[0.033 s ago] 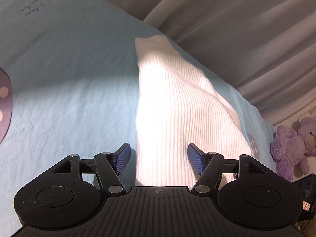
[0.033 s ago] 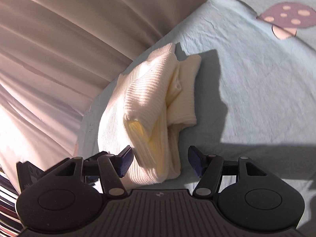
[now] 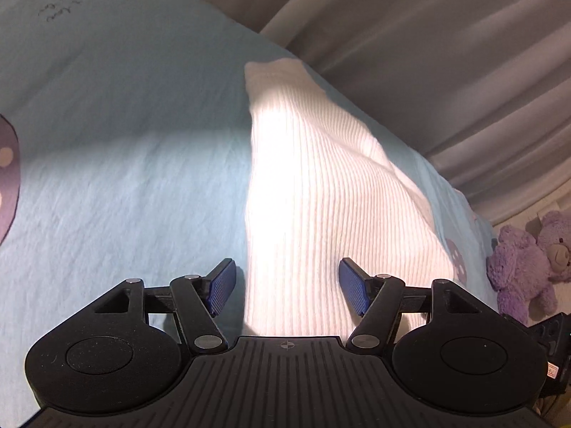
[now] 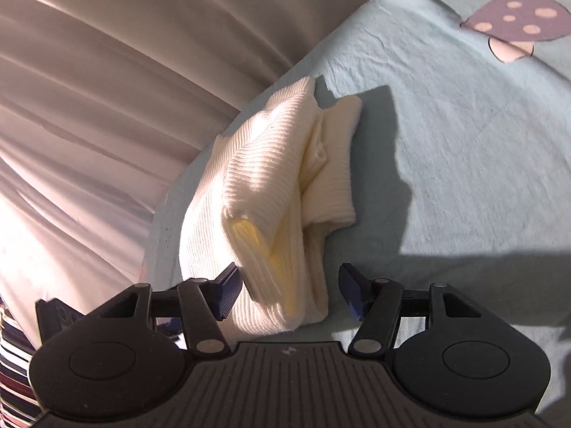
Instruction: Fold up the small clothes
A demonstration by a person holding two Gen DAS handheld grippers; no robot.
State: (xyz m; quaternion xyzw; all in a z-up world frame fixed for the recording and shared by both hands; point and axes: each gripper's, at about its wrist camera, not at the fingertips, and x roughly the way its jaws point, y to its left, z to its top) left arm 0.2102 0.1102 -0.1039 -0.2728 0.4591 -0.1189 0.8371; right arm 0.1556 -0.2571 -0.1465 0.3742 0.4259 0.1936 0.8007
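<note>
The cream ribbed knit garment (image 3: 314, 207) is laid on the pale blue bed sheet (image 3: 125, 185), near the sheet's edge beside the draped beige curtain (image 3: 446, 57). The left hand-held gripper (image 3: 287, 287) is seen with its jaws opening; the blue ribbed pads (image 3: 223, 285) are set apart and the near end of the garment is framed between them without being pressed. The right hand-held gripper (image 4: 291, 290) is likewise seen with its jaws opening; a folded, bunched end of the same garment (image 4: 285, 192) is placed between its pads, the left pad just at the fabric, the right pad clear of it. Farther out, a purple mushroom print (image 4: 514, 25) is shown on the sheet, and purple plush bears (image 3: 528, 264) are seen off the bed's edge.
</note>
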